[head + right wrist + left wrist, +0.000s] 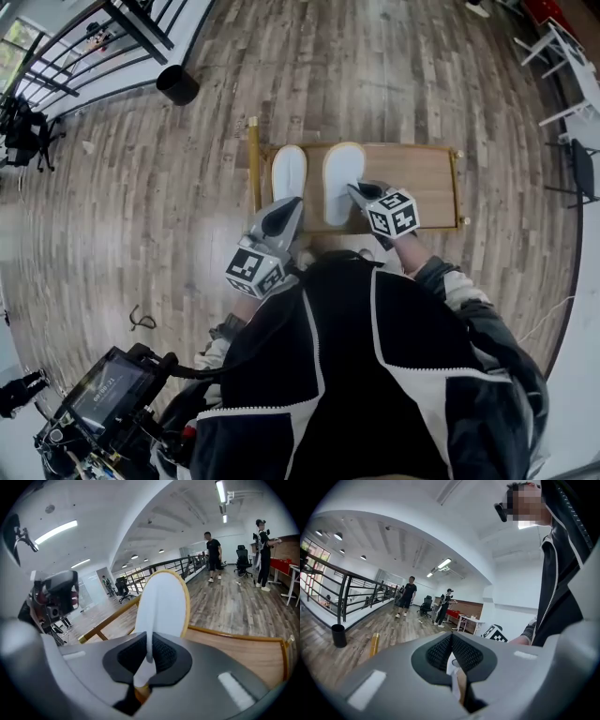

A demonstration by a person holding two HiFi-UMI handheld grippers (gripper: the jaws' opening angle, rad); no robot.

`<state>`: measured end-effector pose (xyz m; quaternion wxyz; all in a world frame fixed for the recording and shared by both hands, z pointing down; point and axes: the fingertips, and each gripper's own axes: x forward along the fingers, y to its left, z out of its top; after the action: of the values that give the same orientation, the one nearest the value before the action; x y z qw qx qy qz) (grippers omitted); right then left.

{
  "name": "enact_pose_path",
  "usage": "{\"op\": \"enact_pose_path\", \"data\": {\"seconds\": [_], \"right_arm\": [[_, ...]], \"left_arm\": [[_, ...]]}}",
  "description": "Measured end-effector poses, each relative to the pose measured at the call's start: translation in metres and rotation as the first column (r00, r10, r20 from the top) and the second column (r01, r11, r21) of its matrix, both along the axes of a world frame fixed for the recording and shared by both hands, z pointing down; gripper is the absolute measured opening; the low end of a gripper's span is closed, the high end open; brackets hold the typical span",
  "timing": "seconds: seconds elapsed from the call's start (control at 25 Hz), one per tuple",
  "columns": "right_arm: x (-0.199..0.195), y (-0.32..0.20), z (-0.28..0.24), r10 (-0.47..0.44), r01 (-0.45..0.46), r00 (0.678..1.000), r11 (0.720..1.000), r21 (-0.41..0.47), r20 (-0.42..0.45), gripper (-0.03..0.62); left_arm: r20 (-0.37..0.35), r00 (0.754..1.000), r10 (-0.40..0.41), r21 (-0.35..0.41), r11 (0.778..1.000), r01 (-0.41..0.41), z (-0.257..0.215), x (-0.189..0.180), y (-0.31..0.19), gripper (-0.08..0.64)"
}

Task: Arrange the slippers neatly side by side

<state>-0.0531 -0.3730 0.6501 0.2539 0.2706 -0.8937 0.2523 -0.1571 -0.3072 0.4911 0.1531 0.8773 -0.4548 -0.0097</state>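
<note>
At the far left of the head view a black bin (pixel 176 84) stands on the plank floor (pixel 141 206), well apart from everything else. Nearer to the middle, a low wooden tray (pixel 427 173) lies on the floor in front of the person, and both white slippers are at its left end, side by side with a narrow gap between them.

The left gripper (pixel 292 204) is just at the near end of the left slipper (pixel 289 172). From the head view I cannot tell if it touches it. In the left gripper view its jaws (pixel 451 637) are clenched, pad against pad, and nothing is caught between the pads.

The right slipper (pixel 342 169) lies just beside the left one, with its toe pointing away from the person. The right gripper (pixel 356 189) is at its near right edge. In the right gripper view the right gripper (pixel 150 644) is grasping this slipper (pixel 161 604): a thin white edge is pinched between the pads, and the slipper rises straight ahead of the jaws, above the tray board (pixel 243 653).
</note>
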Motion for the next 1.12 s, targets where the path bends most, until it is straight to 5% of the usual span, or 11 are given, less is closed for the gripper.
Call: {"op": "enact_pose_path", "data": {"seconds": [0.32,0.72,1.12], "right_arm": [[-0.028,-0.009,0.077,0.037,-0.050,0.995,0.989,-0.138,-0.093,0.023],[-0.030,-0.032,0.138,0.062,-0.108,0.963,0.981,-0.164,-0.261,0.023],[-0.039,-0.047,0.174,0.028,-0.091,0.944,0.980,-0.176,-0.329,0.023]], "left_arm": [[0.020,1.000,-0.016,-0.016,1.000,0.016,0.004,-0.023,0.005,0.017],[0.051,0.998,-0.028,-0.039,0.999,0.029,0.016,-0.037,0.014,0.017],[0.078,0.996,-0.043,-0.058,0.997,0.048,0.022,-0.044,0.017,0.017]]}}
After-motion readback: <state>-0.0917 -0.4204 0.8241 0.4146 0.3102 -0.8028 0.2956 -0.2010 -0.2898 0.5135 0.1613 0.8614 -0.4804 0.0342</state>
